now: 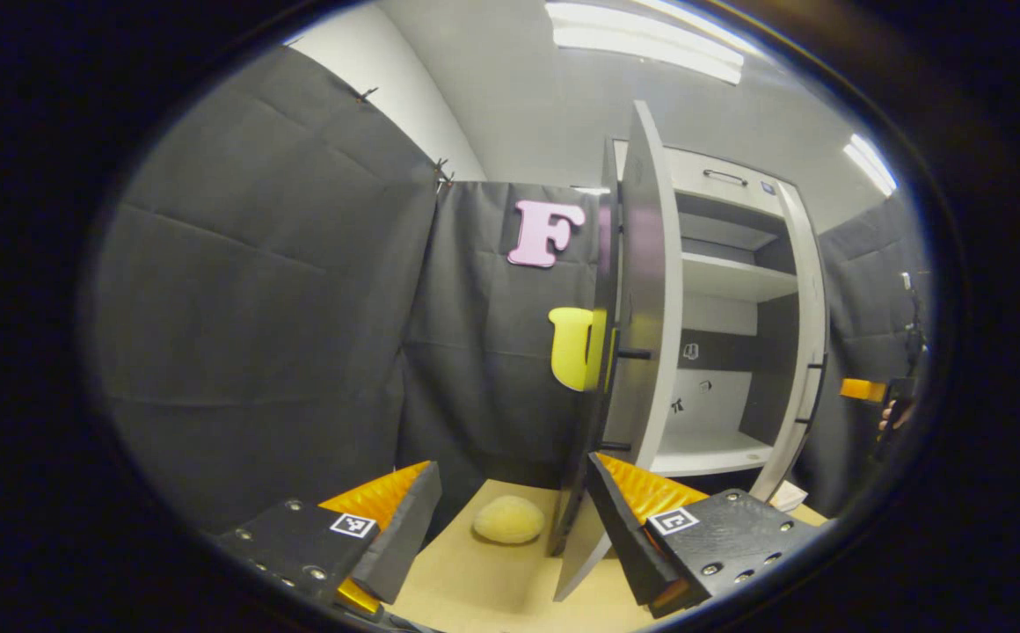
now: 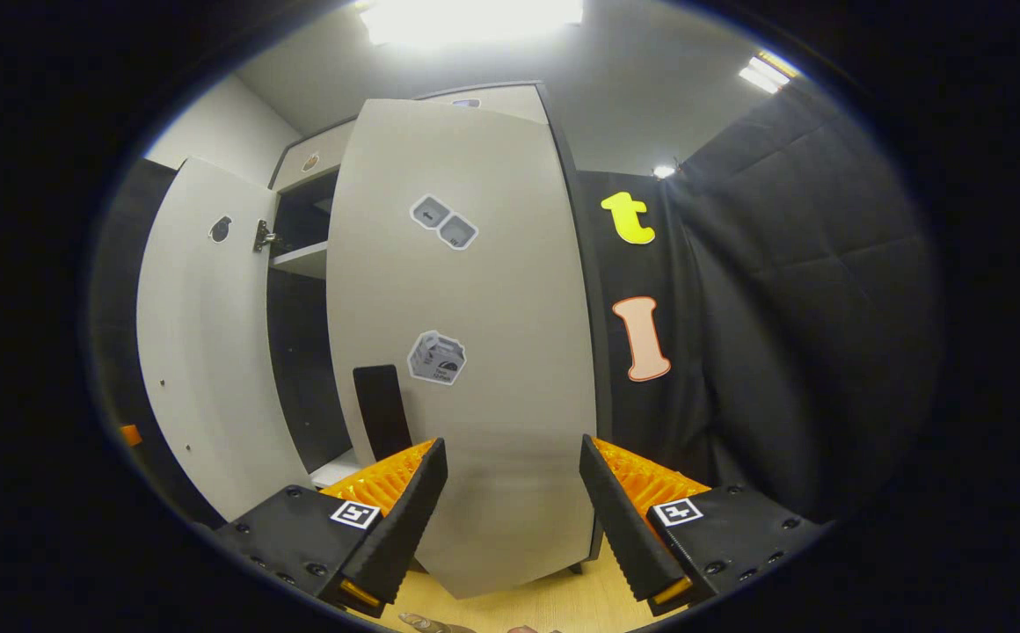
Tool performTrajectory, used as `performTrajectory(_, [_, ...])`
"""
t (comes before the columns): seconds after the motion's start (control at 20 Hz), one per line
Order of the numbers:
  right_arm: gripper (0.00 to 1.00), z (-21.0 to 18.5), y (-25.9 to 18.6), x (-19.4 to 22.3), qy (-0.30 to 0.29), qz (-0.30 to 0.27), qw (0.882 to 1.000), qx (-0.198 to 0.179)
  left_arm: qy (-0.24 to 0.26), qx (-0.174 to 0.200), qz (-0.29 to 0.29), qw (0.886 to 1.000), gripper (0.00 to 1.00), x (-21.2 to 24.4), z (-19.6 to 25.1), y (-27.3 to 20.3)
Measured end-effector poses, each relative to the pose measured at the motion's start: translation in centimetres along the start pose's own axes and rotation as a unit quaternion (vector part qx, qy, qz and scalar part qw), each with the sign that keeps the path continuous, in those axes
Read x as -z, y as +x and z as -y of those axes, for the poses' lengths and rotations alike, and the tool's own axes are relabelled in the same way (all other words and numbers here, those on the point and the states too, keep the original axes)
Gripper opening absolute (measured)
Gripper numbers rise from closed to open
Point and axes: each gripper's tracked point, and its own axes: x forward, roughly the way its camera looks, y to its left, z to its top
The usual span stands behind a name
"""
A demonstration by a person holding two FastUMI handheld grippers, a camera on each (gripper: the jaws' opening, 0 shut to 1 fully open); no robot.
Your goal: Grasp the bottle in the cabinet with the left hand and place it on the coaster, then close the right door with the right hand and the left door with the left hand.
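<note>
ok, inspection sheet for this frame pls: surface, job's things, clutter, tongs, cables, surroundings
Surface: light wooden table, bare where visible.
Job's things: cabinet stands open, shelves bare as far as visible; left door edge-on to the left tongs; right door broadside before the right tongs, partly swung; bottle and coaster: nothing seen.
Clutter: yellow rounded lump on the table by the left door.
Tongs: left tongs open, empty; right tongs open, empty, facing the right door.
Cables: nothing seen.
Surroundings: black cloth booth wall, white ceiling with strip lights.
</note>
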Motion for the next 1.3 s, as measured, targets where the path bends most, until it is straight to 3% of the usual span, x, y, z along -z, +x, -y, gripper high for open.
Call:
performTrajectory(0.25, [0.97,0.8,-0.7,0.9,0.002,-0.009,1.000,0.027,0.037,0.011,0.002,0.999,0.97,-0.8,-2.1,3.2])
performTrajectory(0.75, [0.97,3.1,-2.4,1.8,0.008,-0.012,0.997,0.079,-0.004,0.076,0.014,0.997,0.95,-3.7,-3.4,9.5])
performTrajectory(1.3, [0.97,5.4,-4.6,2.7,0.007,-0.019,0.992,0.121,0.017,0.159,0.012,0.987,0.98,-5.0,2.3,14.9])
